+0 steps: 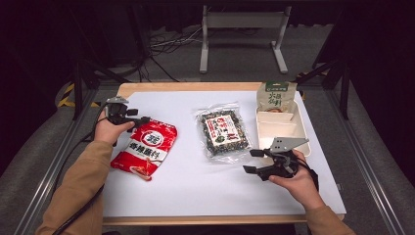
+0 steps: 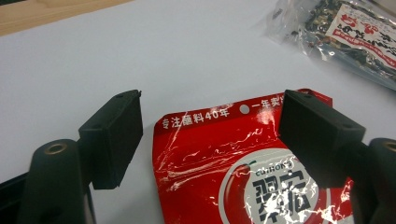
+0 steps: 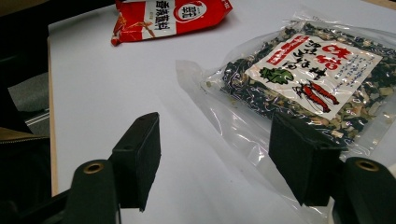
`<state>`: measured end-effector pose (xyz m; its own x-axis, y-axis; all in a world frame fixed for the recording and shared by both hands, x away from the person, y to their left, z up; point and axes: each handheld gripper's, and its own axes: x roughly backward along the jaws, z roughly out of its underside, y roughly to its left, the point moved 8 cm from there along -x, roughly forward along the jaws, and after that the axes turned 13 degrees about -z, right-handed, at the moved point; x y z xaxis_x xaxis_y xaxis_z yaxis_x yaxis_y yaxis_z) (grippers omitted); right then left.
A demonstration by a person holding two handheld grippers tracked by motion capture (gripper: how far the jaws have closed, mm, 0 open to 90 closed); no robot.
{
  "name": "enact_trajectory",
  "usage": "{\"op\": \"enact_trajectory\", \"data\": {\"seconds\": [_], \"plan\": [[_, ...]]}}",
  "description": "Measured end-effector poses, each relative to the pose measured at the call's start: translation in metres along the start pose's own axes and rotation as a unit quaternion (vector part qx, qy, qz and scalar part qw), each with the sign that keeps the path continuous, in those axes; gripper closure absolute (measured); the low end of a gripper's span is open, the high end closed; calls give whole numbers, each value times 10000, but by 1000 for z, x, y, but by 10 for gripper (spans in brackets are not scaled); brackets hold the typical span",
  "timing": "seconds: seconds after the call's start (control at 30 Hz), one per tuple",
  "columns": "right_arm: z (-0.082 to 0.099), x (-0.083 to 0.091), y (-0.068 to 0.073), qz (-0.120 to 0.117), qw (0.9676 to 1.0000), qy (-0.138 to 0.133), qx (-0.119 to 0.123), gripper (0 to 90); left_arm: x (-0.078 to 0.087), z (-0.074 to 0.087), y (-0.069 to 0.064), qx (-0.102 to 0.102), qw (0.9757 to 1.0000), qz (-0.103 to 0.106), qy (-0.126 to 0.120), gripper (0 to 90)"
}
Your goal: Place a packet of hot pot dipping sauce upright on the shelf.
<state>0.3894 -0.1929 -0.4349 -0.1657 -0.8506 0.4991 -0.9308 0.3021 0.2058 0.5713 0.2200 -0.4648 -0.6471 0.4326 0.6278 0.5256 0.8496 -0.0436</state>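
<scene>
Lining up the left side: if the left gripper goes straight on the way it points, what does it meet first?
Most likely the red packet: the left gripper stands open with the packet's top edge between and just beyond its jaws. Whether the pads already touch it is unclear.

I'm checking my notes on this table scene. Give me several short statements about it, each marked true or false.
1. The left gripper is open at the top edge of the red packet. True.
2. The right gripper grips the clear packet. False: it is open, with nothing between its fingers.
3. A green-topped pouch stands in the white tray. True.
4. The red packet lies in the tray. False: it lies on the white table.
</scene>
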Motion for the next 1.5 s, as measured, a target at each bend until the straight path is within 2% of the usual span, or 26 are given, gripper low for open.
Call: {"op": "enact_trajectory", "data": {"seconds": [0.07,0.27,0.4,0.53,0.57,0.67,0.83,0.9,1.0,1.07,1.17,1.2,1.3,1.37,1.4,1.47,1.5], "plan": [[1,-1,0,-7,10000,10,-11,342,-3,1,2,97,10000,9,14,238],[1,-1,0,-11,10000,-3,1,341,-12,5,7,197,9998,-3,98,238],[-1,-4,6,-69,9999,30,78,341,-18,8,7,277,9994,50,179,241],[-1,-8,9,-96,9998,117,149,340,-25,13,8,273,9994,62,208,204],[-1,-9,10,-88,9997,141,185,339,-27,14,10,181,9996,57,191,185],[-2,-10,11,-99,9996,152,215,338,-29,17,11,220,9995,134,197,177],[-2,-11,12,-124,9996,167,216,337,-33,19,11,181,9993,157,298,168],[-1,-12,13,-140,9995,177,219,336,-36,22,11,147,9989,131,426,171],[-2,-12,13,-149,9995,176,228,334,-36,24,10,98,9987,164,483,190],[-2,-12,14,-165,9994,174,243,331,-36,24,9,117,9987,260,421,212],[-2,-12,14,-179,9994,180,238,328,-37,24,8,109,9988,286,369,226],[-1,-13,14,-192,9994,195,235,327,-38,24,7,30,9990,311,314,244],[-1,-14,15,-204,9993,202,237,325,-38,24,7,30,9990,331,299,305],[-1,-14,16,-226,9992,204,255,324,-38,24,6,-34,9990,344,289,325],[-2,-15,16,-241,9992,194,261,324,-38,24,4,-158,9988,360,284,378],[-2,-15,16,-240,9992,198,269,323,-38,25,2,-194,9988,342,294,399],[-1,-15,17,-251,9991,204,268,322,-37,25,1,-261,9986,350,299,439]]}}
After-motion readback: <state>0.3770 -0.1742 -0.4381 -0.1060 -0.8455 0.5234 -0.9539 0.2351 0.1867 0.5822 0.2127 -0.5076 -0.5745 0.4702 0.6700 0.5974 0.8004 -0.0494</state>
